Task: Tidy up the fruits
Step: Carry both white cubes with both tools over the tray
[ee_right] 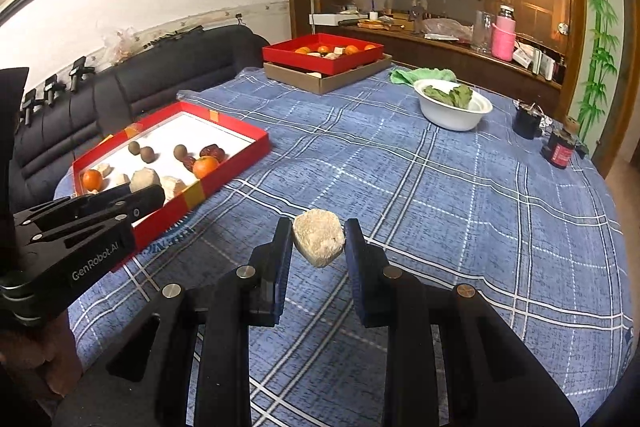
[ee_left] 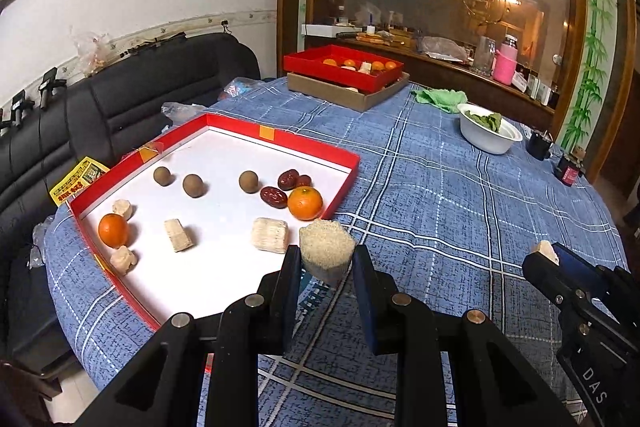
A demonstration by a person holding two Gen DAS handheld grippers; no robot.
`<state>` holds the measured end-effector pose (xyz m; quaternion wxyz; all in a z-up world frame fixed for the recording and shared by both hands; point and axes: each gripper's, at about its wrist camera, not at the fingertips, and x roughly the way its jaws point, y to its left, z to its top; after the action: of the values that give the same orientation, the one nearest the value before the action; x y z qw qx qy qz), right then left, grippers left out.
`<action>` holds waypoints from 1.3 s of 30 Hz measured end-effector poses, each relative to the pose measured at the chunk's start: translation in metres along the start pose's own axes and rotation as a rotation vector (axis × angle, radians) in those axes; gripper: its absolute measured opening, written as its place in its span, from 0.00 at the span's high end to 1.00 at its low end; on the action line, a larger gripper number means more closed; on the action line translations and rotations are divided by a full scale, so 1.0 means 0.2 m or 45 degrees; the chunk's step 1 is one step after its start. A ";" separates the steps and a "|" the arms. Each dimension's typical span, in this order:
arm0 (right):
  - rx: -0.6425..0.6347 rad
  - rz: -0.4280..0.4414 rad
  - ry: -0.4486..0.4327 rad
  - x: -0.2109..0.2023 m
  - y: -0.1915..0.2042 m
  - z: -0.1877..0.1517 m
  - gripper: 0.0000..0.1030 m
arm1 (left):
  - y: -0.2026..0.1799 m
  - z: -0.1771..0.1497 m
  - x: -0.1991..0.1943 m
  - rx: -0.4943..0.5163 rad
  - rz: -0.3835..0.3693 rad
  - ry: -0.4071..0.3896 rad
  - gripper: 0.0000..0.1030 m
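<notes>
My left gripper (ee_left: pixel 326 253) is shut on a pale sugarcane chunk (ee_left: pixel 327 253), held above the near right corner of the near red tray (ee_left: pixel 344 157). That tray holds two oranges (ee_left: pixel 305 203), brown longans (ee_left: pixel 248 181), red dates (ee_left: pixel 274 197) and several more cane pieces (ee_left: pixel 269 235). My right gripper (ee_right: pixel 318 239) is shut on another cane chunk (ee_right: pixel 319 242), held above the blue checked tablecloth (ee_right: pixel 440 195), right of the tray (ee_right: pixel 240 163). The right gripper also shows in the left wrist view (ee_left: pixel 546 257), and the left gripper in the right wrist view (ee_right: pixel 148 193).
A second red tray (ee_left: pixel 344 71) with oranges and cane pieces sits on a cardboard lid at the far edge. A white bowl (ee_left: pixel 486 141) of green leaves, a green cloth (ee_left: pixel 440 97) and small dark jars (ee_right: pixel 560 149) stand at the right. A black sofa (ee_left: pixel 132 91) lies behind the table.
</notes>
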<state>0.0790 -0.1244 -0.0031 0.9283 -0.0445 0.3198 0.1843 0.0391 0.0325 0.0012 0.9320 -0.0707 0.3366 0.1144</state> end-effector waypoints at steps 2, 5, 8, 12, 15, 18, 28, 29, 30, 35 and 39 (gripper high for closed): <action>-0.005 0.009 -0.003 0.00 0.01 0.01 0.76 | 0.00 0.01 -0.01 0.000 0.008 -0.008 0.76; -0.016 0.034 -0.013 0.00 0.03 0.03 0.76 | 0.03 0.02 -0.03 -0.004 0.039 -0.014 0.76; -0.031 0.086 -0.022 0.01 0.06 0.07 0.76 | 0.10 0.05 -0.06 -0.032 0.087 -0.026 0.76; -0.096 0.188 -0.029 0.06 0.18 0.15 0.76 | 0.24 0.08 -0.10 -0.090 0.173 -0.047 0.76; -0.140 0.261 -0.033 0.09 0.28 0.20 0.76 | 0.34 0.09 -0.14 -0.119 0.233 -0.059 0.76; -0.178 0.328 -0.046 0.10 0.39 0.23 0.75 | 0.43 0.10 -0.18 -0.143 0.283 -0.074 0.76; -0.257 0.462 -0.051 0.11 0.61 0.24 0.75 | 0.59 0.08 -0.28 -0.187 0.368 -0.081 0.76; -0.261 0.470 -0.050 0.10 0.61 0.24 0.75 | 0.59 0.08 -0.30 -0.183 0.379 -0.086 0.76; -0.265 0.477 -0.048 0.10 0.62 0.24 0.75 | 0.59 0.08 -0.31 -0.180 0.386 -0.090 0.76; -0.263 0.506 -0.056 0.09 0.64 0.25 0.75 | 0.61 0.07 -0.35 -0.189 0.393 -0.091 0.76; -0.237 0.495 -0.055 0.08 0.61 0.23 0.75 | 0.61 0.06 -0.32 -0.205 0.361 -0.070 0.76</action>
<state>0.0725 0.0032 0.0286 0.8738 -0.0636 0.2841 0.3895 -0.0334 0.1427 0.0454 0.9067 -0.0936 0.3074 0.2734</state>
